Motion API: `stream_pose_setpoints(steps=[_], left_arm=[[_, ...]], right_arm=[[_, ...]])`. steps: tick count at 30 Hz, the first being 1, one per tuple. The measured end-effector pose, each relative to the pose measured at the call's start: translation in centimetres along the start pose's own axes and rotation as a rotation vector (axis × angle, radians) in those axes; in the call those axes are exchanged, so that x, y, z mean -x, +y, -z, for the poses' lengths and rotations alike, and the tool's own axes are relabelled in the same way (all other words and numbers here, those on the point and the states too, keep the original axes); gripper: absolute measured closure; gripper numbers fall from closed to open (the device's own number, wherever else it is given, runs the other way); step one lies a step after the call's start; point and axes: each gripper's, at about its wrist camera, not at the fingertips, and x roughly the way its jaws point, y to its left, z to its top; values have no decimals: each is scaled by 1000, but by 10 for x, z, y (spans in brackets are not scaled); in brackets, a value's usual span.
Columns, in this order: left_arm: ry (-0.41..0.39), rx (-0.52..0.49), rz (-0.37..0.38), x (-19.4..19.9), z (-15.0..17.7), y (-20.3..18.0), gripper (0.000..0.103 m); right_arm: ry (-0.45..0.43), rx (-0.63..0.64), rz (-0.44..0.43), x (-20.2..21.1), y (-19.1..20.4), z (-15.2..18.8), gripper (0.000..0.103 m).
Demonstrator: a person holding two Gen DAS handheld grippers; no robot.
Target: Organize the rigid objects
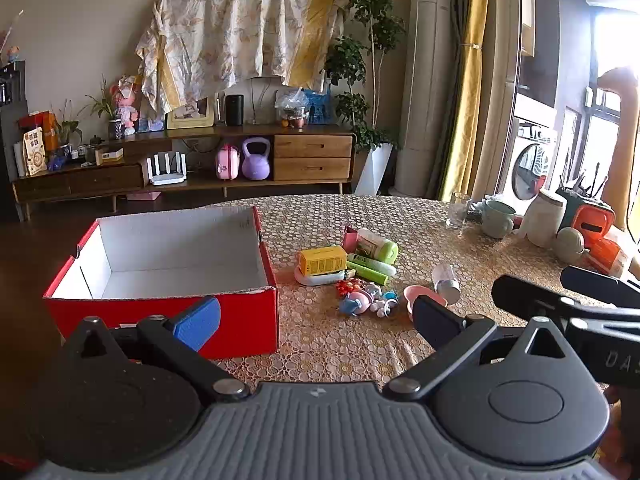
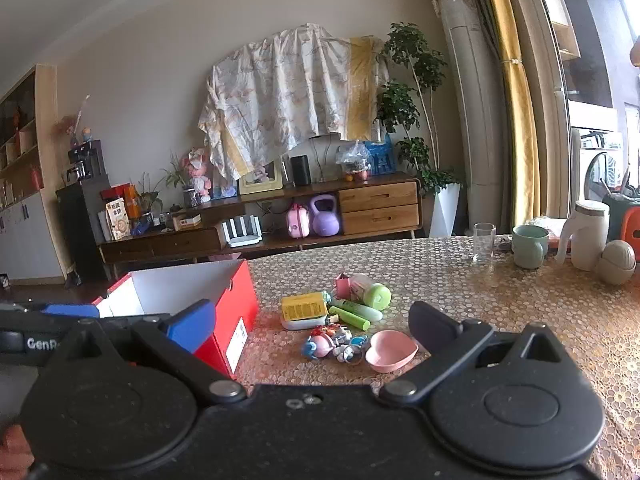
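Observation:
A red box [image 1: 240, 314] with a white empty inside stands on the table's left; it also shows in the right wrist view [image 2: 236, 300]. Right of it lies a pile: a yellow carton [image 1: 323, 261] [image 2: 302, 306], a green-capped bottle [image 1: 378, 246] [image 2: 372, 294], green tubes [image 1: 370, 270] [image 2: 354, 314], small toy figures [image 1: 366, 298] [image 2: 332, 342], a pink heart-shaped bowl [image 1: 412, 300] [image 2: 390, 350] and a small white bottle [image 1: 446, 280]. My left gripper [image 1: 316, 318] is open and empty, short of the pile. My right gripper [image 2: 312, 328] is open and empty, also short of the pile.
A clear glass [image 1: 458, 210] [image 2: 484, 242], a green mug [image 1: 498, 218] [image 2: 530, 246], a white jug [image 1: 546, 216] [image 2: 586, 234] and orange items [image 1: 596, 232] stand at the table's far right. The right gripper's body [image 1: 560, 304] shows at right in the left wrist view.

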Motion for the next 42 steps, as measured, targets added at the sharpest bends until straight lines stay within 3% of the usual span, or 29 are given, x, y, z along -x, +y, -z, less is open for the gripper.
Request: stream_pose_setpoints(steps=[17,26,42], left_arm=[[-20,-32,21,-38,-21,-13,0],[1,-64,59,-85,-23,-38,0],[119,-136,168,-186,14,-100,0]], right_arm=[[20,31,66,-29,-34,-11,2],[133,63,108,-71,-76,-10,2],[320,71,122,-173,-127,-2,9]])
